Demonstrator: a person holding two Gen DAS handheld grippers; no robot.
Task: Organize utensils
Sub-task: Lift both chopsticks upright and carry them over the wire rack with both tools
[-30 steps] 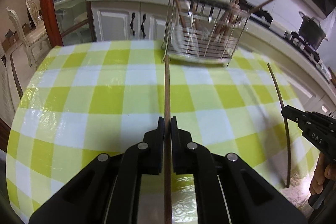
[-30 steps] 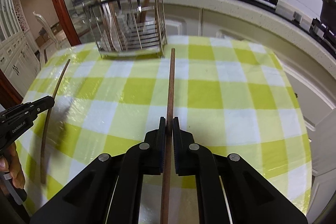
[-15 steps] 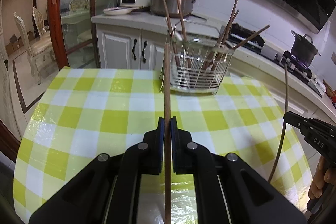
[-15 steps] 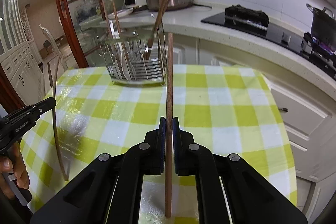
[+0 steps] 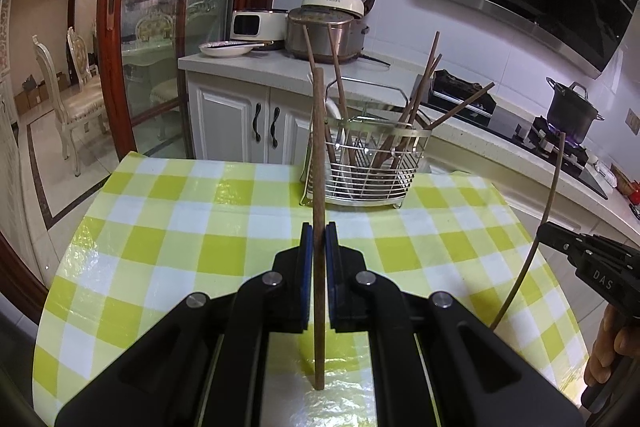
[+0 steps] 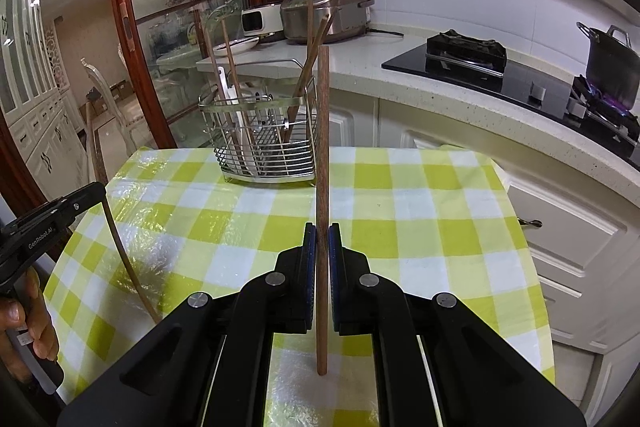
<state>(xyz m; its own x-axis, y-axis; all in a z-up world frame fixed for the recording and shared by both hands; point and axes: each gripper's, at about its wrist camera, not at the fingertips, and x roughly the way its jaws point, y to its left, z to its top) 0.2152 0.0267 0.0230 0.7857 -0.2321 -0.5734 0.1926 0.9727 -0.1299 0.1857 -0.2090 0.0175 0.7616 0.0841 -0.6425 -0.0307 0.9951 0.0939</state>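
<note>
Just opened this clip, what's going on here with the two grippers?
A person is sorting chopsticks at a table with a green checked cloth. The left gripper is shut on one wooden chopstick, held clear of the table; the right gripper is shut on another chopstick the same way. Both face the wire utensil basket at the far edge, which already holds several chopsticks. Neither held chopstick is in the basket yet.

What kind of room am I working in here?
Most likely a home kitchen: a rice cooker on the white counter, a pot over a lit burner, and a wire utensil rack on the checked tablecloth.
</note>
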